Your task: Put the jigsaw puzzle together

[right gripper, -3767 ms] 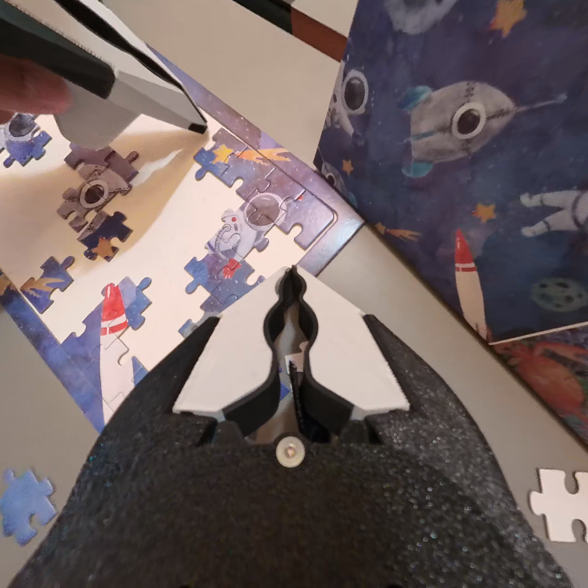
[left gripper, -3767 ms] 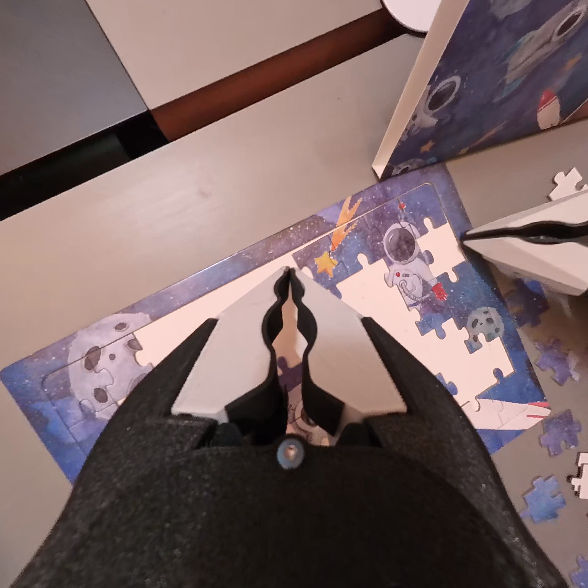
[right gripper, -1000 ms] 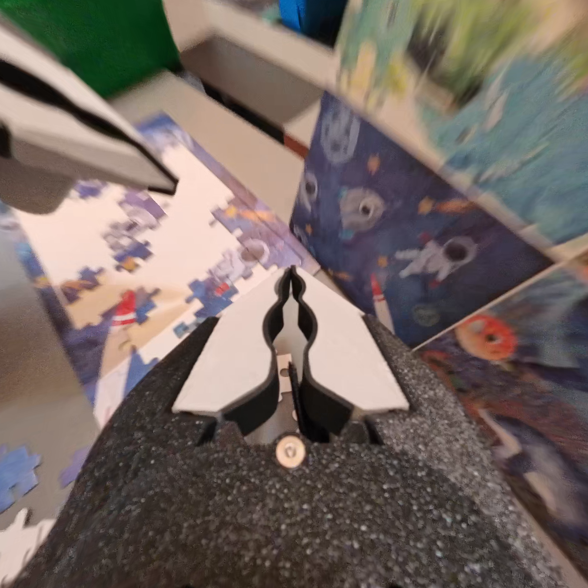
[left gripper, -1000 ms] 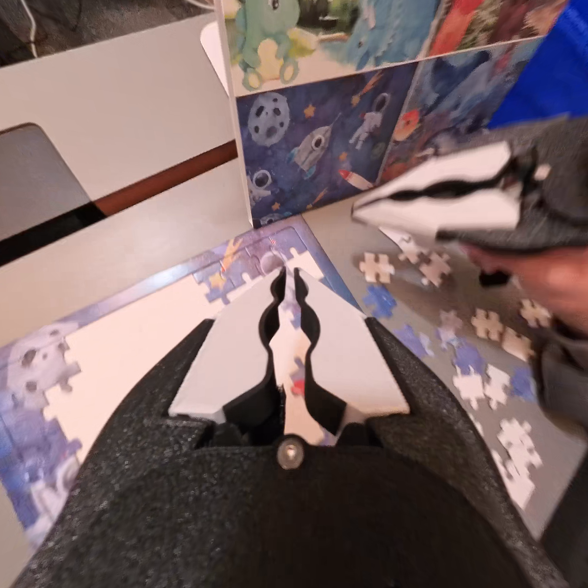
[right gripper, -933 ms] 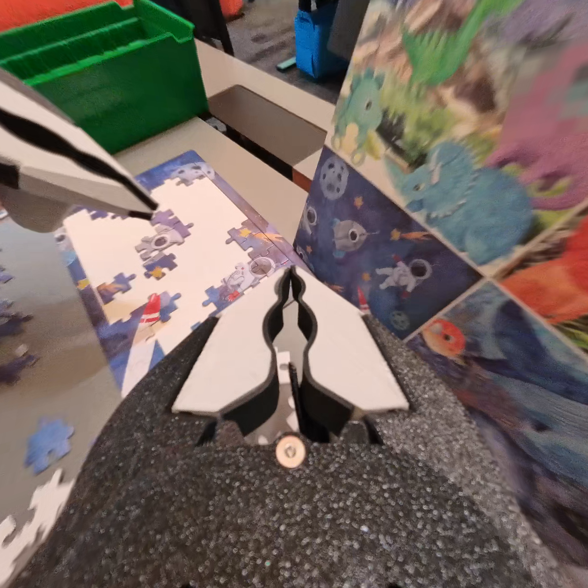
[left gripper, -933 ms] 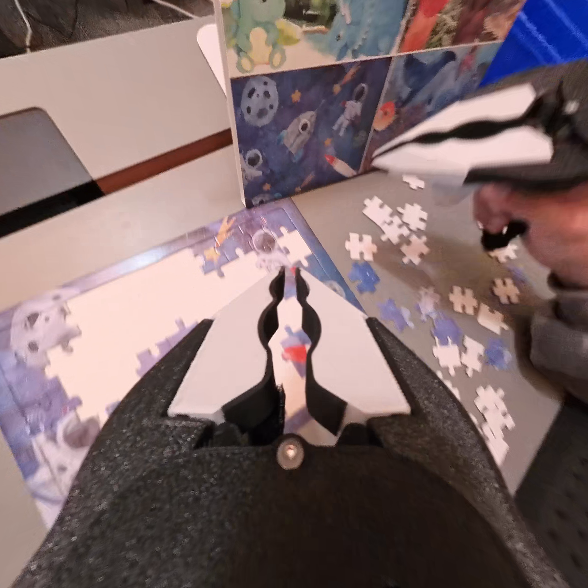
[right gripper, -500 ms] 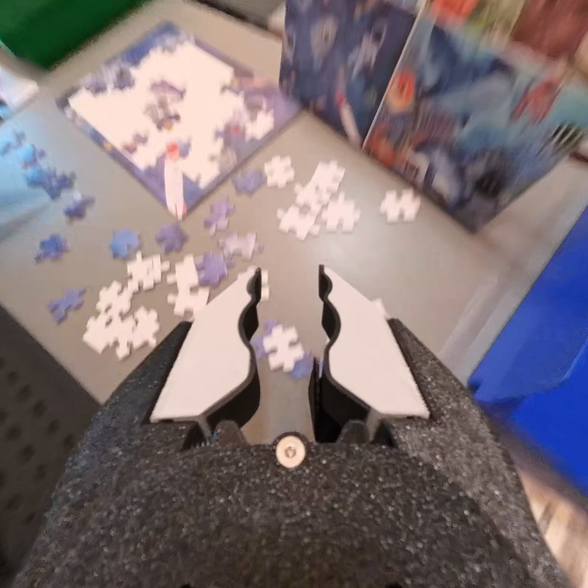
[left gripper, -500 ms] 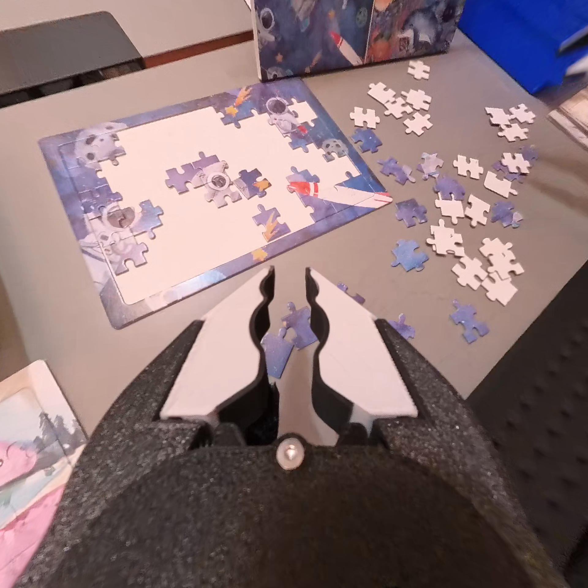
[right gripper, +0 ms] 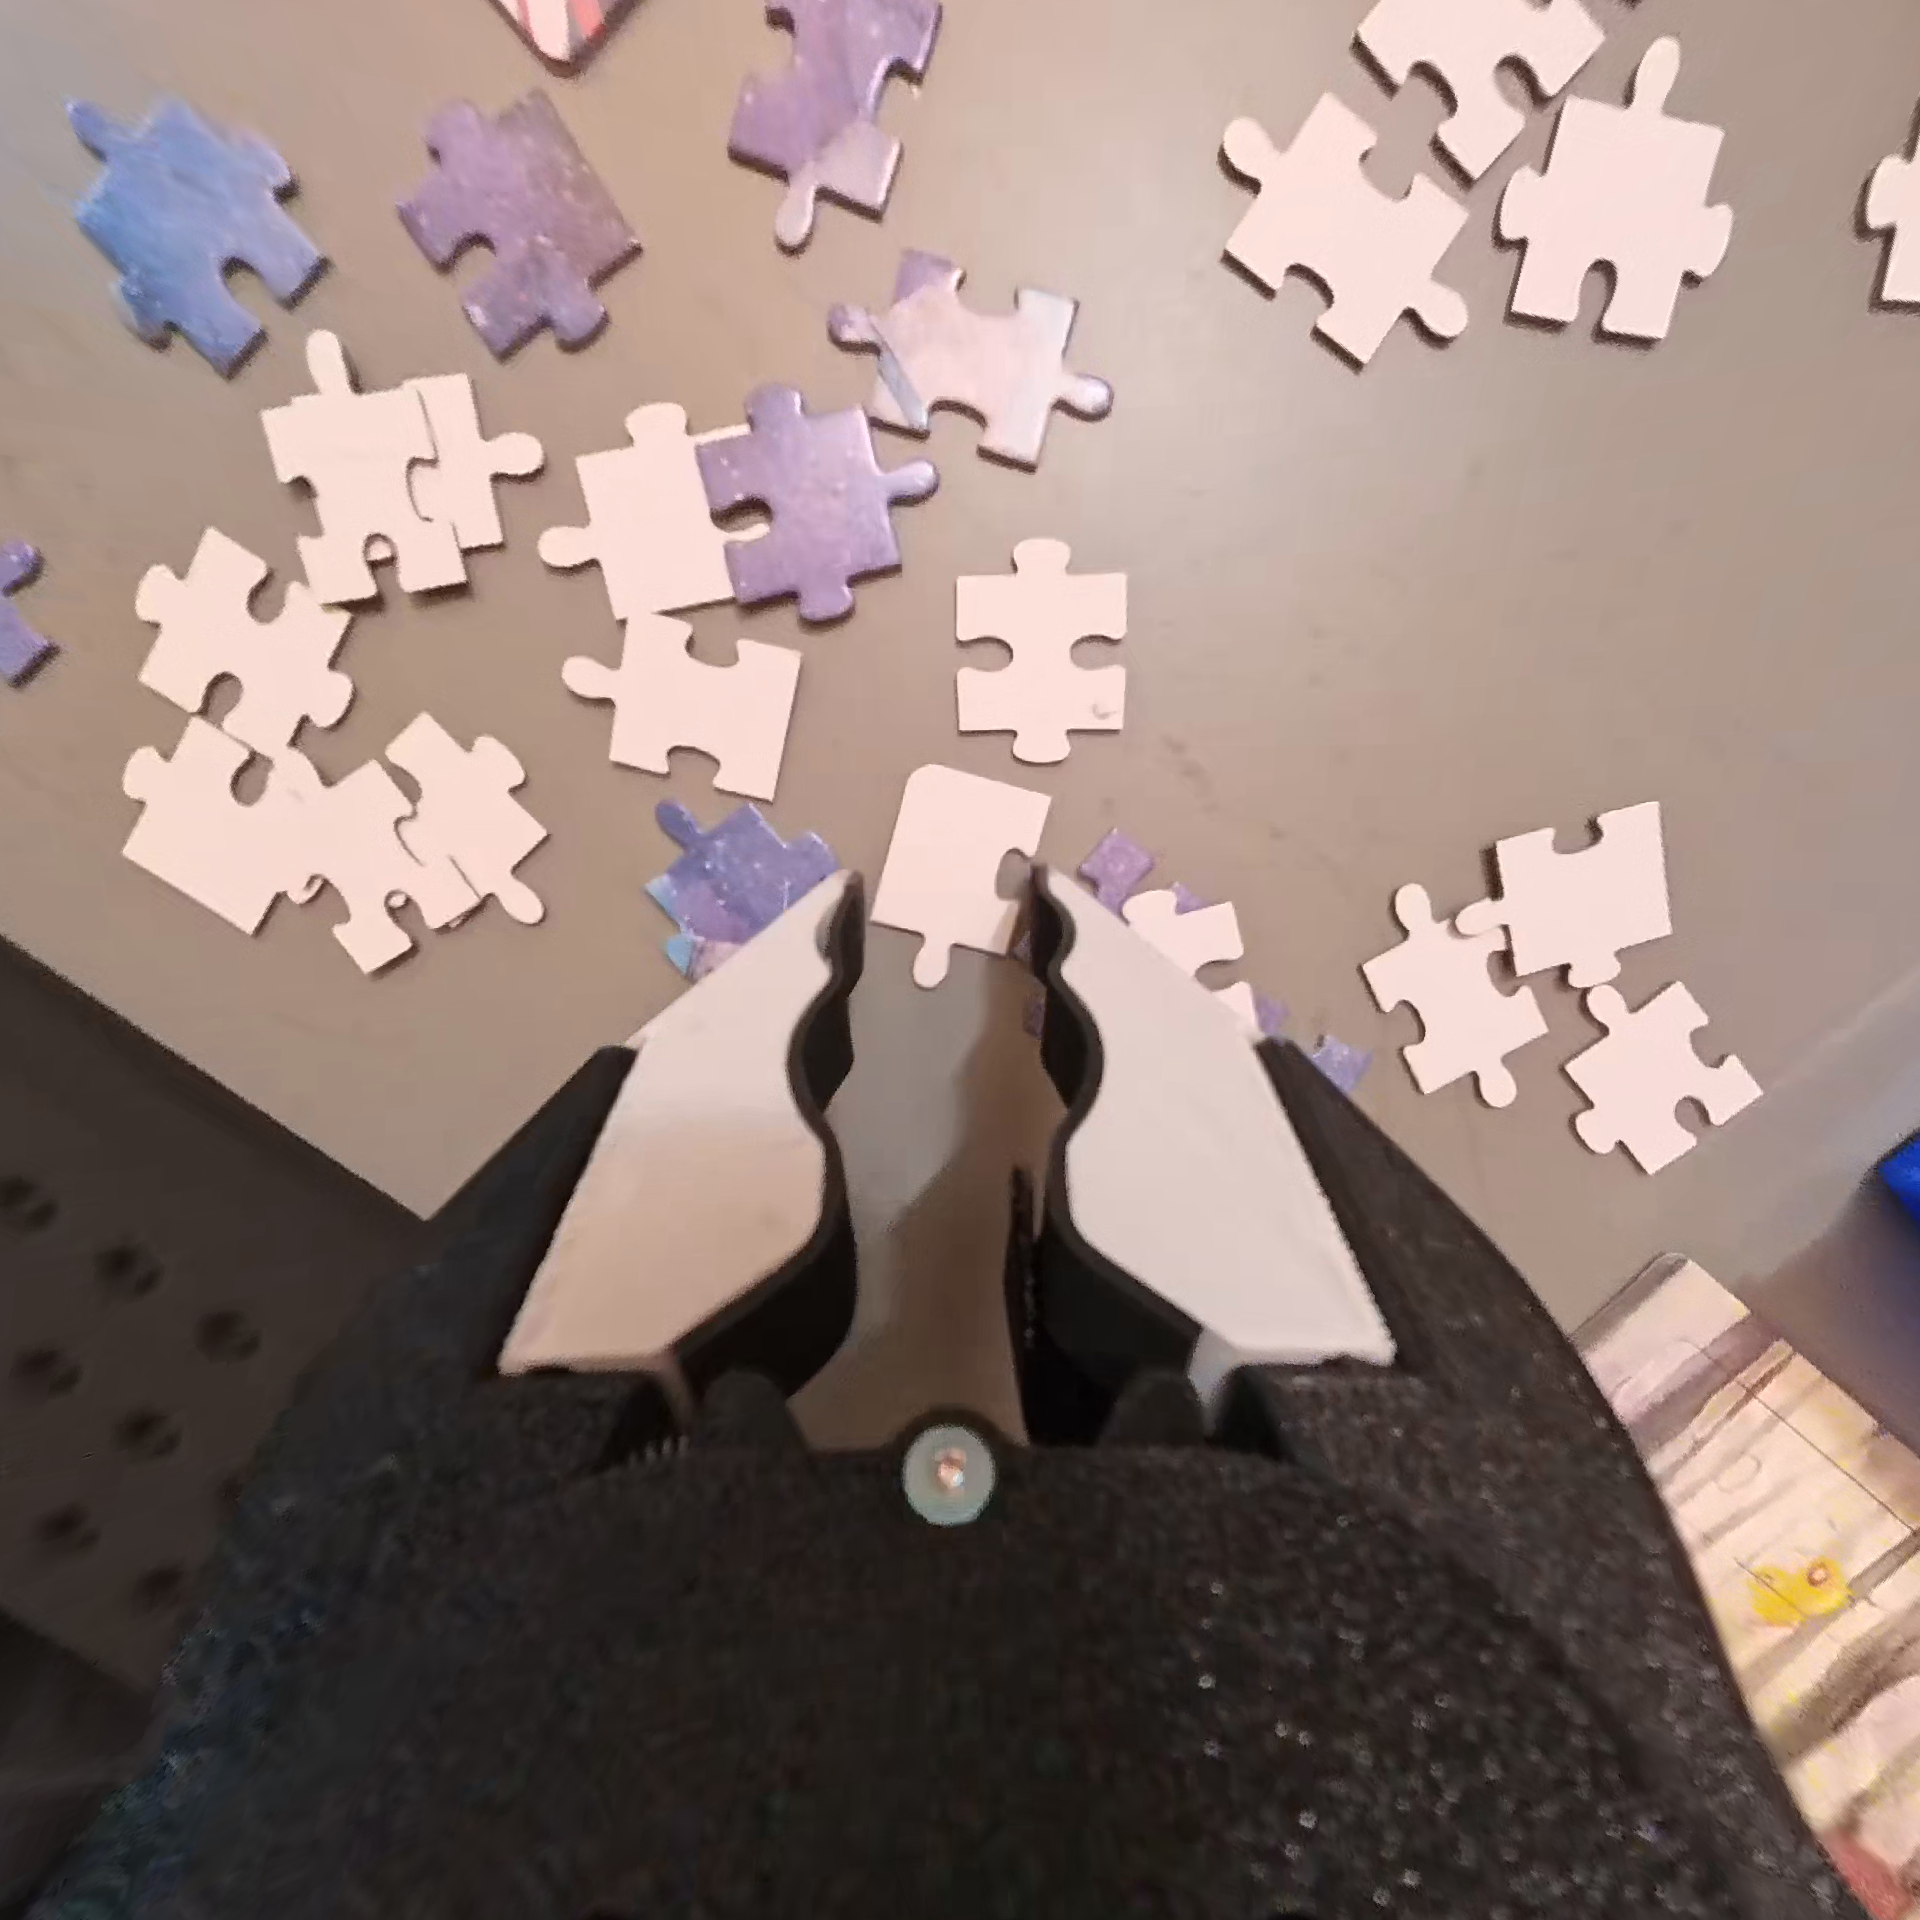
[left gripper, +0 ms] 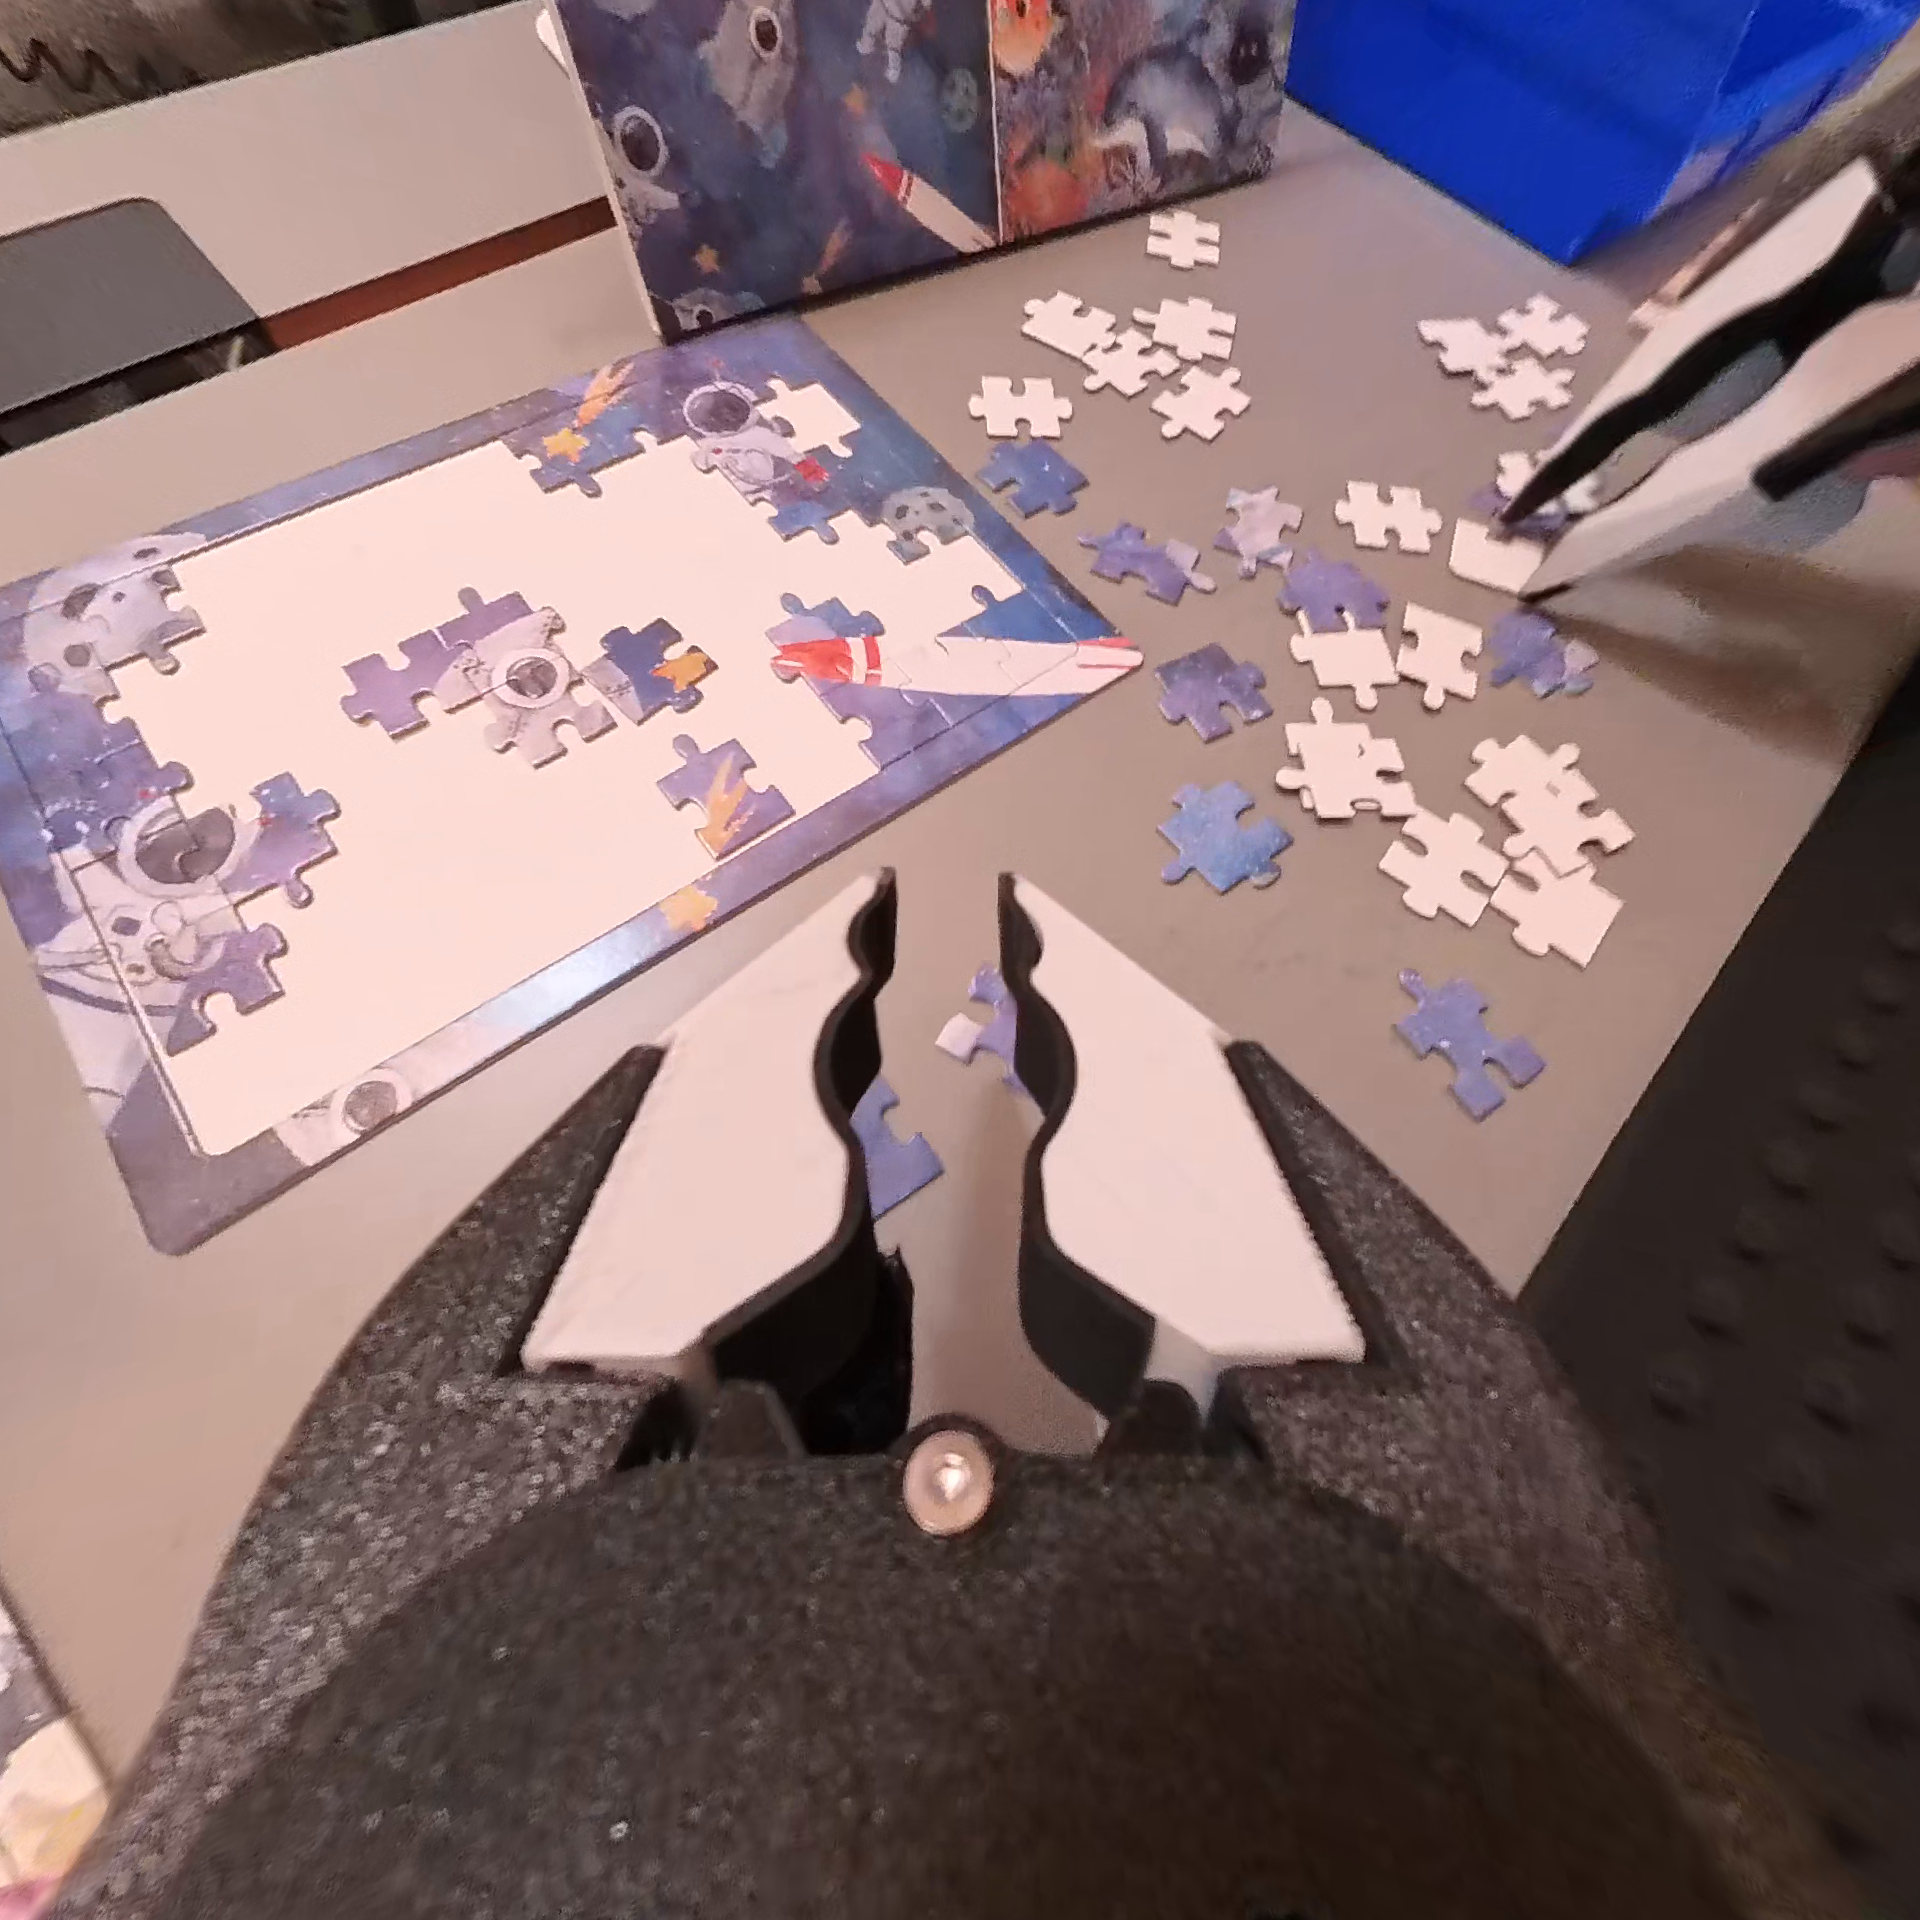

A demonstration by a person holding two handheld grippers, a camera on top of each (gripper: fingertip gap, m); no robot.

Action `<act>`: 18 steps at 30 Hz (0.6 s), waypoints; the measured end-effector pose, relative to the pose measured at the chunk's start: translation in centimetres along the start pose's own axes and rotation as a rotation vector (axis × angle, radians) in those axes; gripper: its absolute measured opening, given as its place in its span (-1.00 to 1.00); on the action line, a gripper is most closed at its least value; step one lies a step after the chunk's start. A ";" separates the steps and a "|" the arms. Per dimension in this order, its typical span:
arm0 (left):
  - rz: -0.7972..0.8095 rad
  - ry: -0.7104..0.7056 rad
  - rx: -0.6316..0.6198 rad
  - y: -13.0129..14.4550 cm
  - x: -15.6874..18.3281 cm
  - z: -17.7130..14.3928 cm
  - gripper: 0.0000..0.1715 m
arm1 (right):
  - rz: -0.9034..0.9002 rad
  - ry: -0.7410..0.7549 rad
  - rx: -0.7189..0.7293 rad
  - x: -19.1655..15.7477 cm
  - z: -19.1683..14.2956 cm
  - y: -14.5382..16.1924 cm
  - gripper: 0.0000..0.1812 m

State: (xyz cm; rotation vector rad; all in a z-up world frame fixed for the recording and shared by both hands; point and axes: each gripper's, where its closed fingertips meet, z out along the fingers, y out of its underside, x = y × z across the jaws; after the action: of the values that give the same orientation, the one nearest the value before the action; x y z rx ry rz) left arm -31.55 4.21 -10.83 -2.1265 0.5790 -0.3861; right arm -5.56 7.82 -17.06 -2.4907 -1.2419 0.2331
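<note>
**Grey table, puzzle half built**

Grey table (left gripper: 312, 1299) is carrying the puzzle board (left gripper: 499, 727), which is lying near its far left corner with a few patches of pieces fitted in. Loose pieces (left gripper: 1340, 774) are lying scattered toward the right edge, some blue, some white side up. The left gripper (left gripper: 945, 899) is hovering slightly open and empty over two blue pieces (left gripper: 894, 1143) by the near edge. The right gripper (right gripper: 945, 894) is hanging open and empty, its tips straddling a white piece (right gripper: 961, 868). A picture box (left gripper: 935, 135) is standing along the far edge.
</note>
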 end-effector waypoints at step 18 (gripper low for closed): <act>-0.573 0.540 0.027 -1.6 5.0 -0.9 -0.68 | -0.205 -0.108 0.254 -6.4 -3.2 -7.7 -0.76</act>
State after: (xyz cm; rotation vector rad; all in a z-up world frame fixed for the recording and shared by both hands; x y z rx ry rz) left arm -27.34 1.75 -8.67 -2.1337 0.2347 -1.3026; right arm -14.16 6.20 -11.25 -2.1437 -1.4037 0.4471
